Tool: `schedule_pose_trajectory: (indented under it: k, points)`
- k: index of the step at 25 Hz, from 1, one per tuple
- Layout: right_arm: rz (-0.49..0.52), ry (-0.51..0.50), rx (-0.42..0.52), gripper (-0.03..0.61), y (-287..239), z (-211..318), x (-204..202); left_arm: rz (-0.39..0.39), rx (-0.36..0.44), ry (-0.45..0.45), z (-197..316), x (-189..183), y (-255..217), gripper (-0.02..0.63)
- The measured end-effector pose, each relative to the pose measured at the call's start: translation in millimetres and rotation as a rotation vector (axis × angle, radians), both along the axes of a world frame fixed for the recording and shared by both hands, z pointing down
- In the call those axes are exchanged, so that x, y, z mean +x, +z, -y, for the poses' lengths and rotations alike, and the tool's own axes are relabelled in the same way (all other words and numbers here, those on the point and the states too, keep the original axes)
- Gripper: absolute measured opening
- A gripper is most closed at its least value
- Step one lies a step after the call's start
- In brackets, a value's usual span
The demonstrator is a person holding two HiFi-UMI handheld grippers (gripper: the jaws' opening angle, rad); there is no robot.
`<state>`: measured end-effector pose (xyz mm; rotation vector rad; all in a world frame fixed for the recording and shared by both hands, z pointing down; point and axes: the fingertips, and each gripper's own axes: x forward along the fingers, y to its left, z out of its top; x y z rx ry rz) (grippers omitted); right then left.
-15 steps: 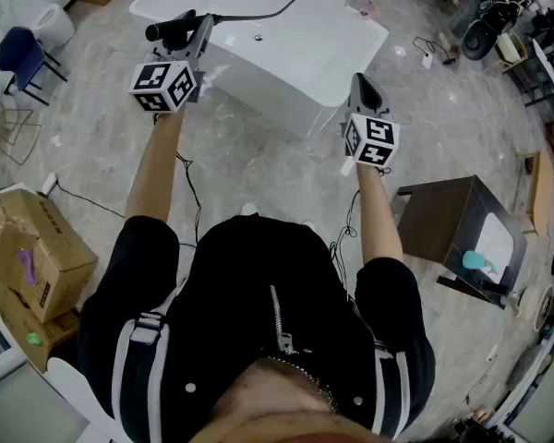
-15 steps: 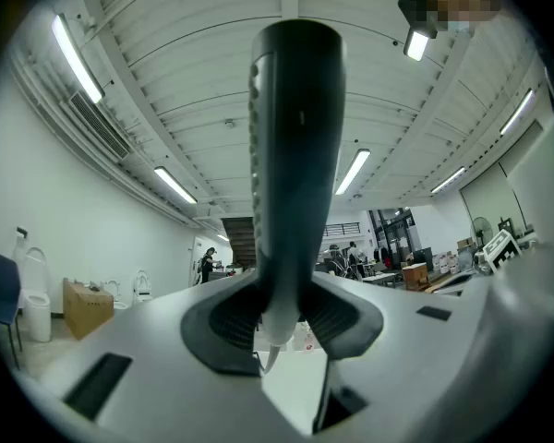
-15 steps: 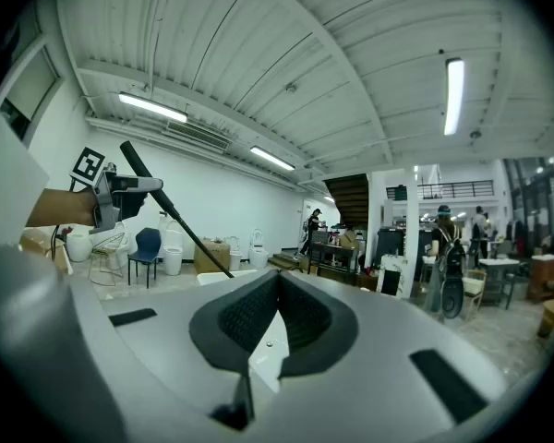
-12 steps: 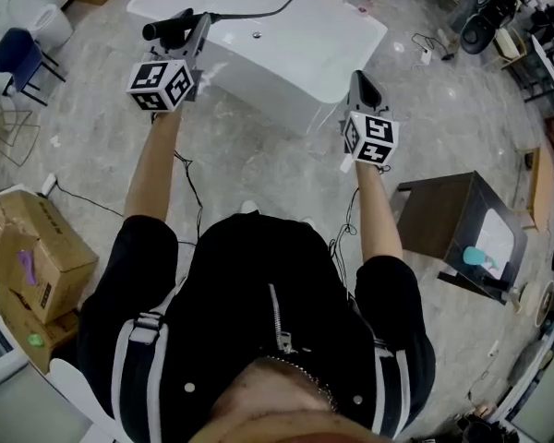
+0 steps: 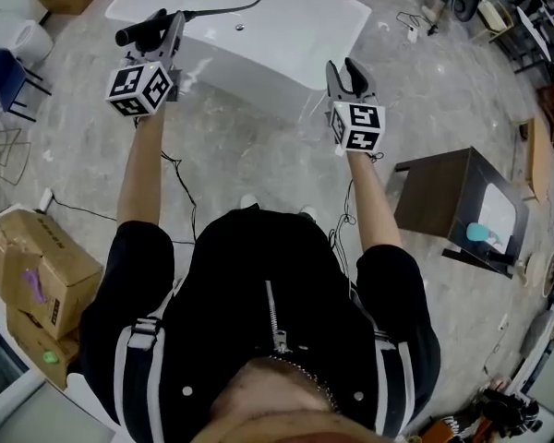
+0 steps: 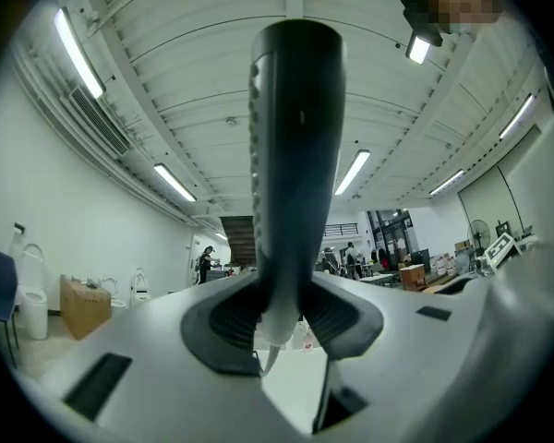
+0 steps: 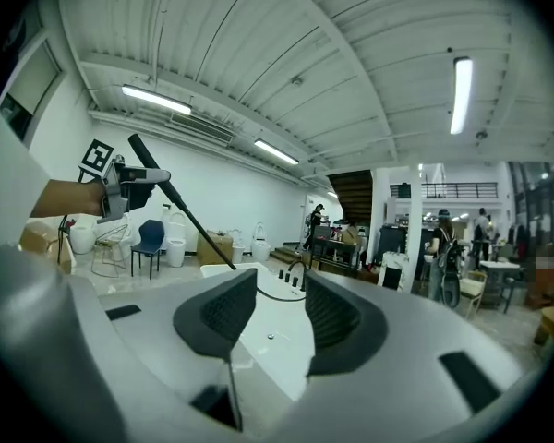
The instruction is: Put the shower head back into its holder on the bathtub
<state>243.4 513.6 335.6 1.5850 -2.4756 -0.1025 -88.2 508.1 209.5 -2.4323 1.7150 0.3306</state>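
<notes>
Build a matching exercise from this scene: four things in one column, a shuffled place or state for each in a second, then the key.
Column one:
1. shower head
2. right gripper
3. bathtub
4. cardboard boxes

Column two:
A. on the floor at the person's left
B. clamped in the left gripper
C. white, ahead of the person
D. jaws apart, nothing between them

Pairs: 1-B, 2-D, 3-C, 4-A

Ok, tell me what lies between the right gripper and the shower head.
In the head view, the bathtub's near wall fills the stretch between the right gripper and the shower head, which is clamped in the left gripper.
</notes>
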Motion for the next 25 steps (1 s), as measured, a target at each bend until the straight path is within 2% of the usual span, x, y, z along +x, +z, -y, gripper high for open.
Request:
schedule_pose_trajectory:
  k: [6,8,12,25]
  points:
    - [-0.031,0.029,0.016,0.375,6.4,8.3,-10.8,-0.003,-0.002,0.008,7.1,-11.1,0.7,0.147]
    - [-0.03,0.051,0.029,0.43,5.5,11.4,-11.9,-0.004,-0.003,0.006,9.9,-15.5,0.0,0.147]
    - [-0.026,0.065,0.034,0.442,7.3,15.0,-15.7,-0.008,-0.003,0.005,13.1,-22.3,-0.1,0.147]
    - [-0.052,-0.001,-0.015,0.442,31.1,22.7,-53.2,-0.019,-0.015,-0.011,16.0,-41.5,0.3,0.147]
